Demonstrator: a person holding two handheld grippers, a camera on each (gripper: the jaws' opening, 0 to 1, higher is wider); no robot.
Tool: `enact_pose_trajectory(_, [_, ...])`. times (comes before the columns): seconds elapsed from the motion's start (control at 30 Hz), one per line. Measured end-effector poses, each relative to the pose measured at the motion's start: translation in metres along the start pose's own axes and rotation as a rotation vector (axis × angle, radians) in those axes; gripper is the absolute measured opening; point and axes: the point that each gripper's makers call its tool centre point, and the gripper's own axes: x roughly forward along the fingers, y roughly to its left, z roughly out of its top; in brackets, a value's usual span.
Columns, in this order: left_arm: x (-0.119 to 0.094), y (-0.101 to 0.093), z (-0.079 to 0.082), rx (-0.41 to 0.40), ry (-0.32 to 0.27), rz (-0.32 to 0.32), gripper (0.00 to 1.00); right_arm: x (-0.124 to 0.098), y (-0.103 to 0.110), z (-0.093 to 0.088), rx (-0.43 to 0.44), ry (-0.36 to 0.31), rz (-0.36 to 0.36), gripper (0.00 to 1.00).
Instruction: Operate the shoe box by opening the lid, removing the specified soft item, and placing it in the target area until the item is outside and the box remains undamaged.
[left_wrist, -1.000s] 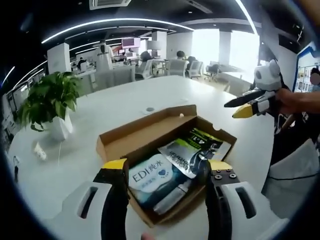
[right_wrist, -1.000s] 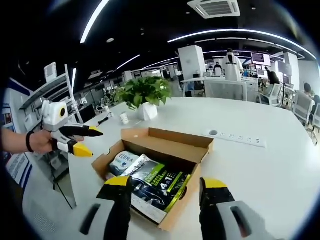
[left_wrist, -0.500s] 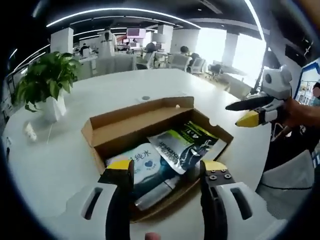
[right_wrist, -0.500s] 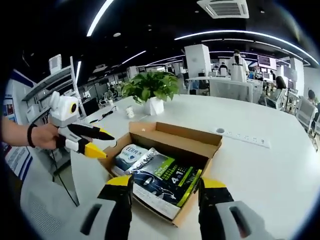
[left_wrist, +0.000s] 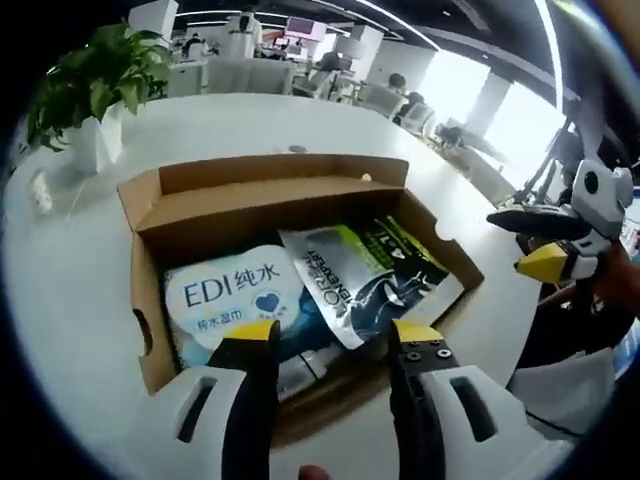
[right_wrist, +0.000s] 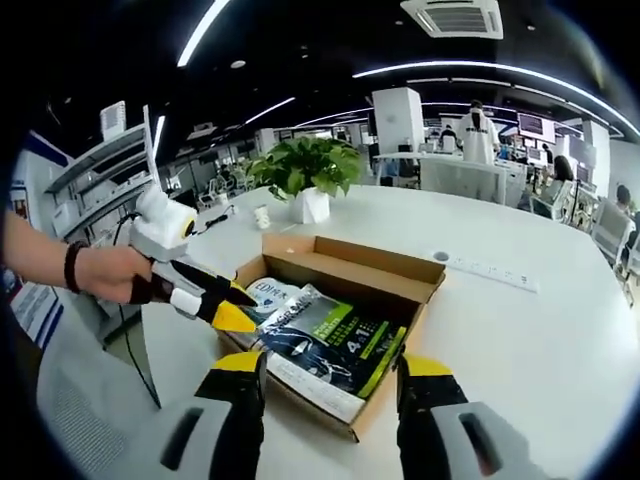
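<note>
Inside the open shoe box (left_wrist: 262, 205), the wet-wipe pack (left_wrist: 235, 295) lies flat just ahead of the released left gripper (left_wrist: 325, 335), nearer than the spread right gripper (right_wrist: 325, 367).

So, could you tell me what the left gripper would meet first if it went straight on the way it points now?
Probably the white EDI wipes pack in the open shoe box: the left gripper, open, points at its near edge, beside the green-and-black pouch. Depth is unclear.
</note>
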Motion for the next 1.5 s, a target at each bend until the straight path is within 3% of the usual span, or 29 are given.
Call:
enact_pose_trajectory(0.23, [0.006,-0.006,0.004,-0.097,0.014,-0.020,0.28,-0.009,-0.005,-0.005,-0.007,0.003,-0.012,0.50])
enact_pose_trajectory(0.83, [0.018,-0.007,-0.003,-0.154,0.067,-0.033,0.14,-0.018,-0.015,-0.016,-0.003,0.021,-0.032,0.50])
enact_pose_trajectory(1.1, [0.017,0.000,-0.001,-0.129,0.061,0.010,0.01,-0.013,-0.014,-0.018,-0.001,0.042,-0.020,0.49])
enact_pose_trajectory(1.5, [0.011,0.009,0.000,-0.098,0.056,0.038,0.00,0.006,-0.003,-0.015,0.010,0.058,0.012,0.46])
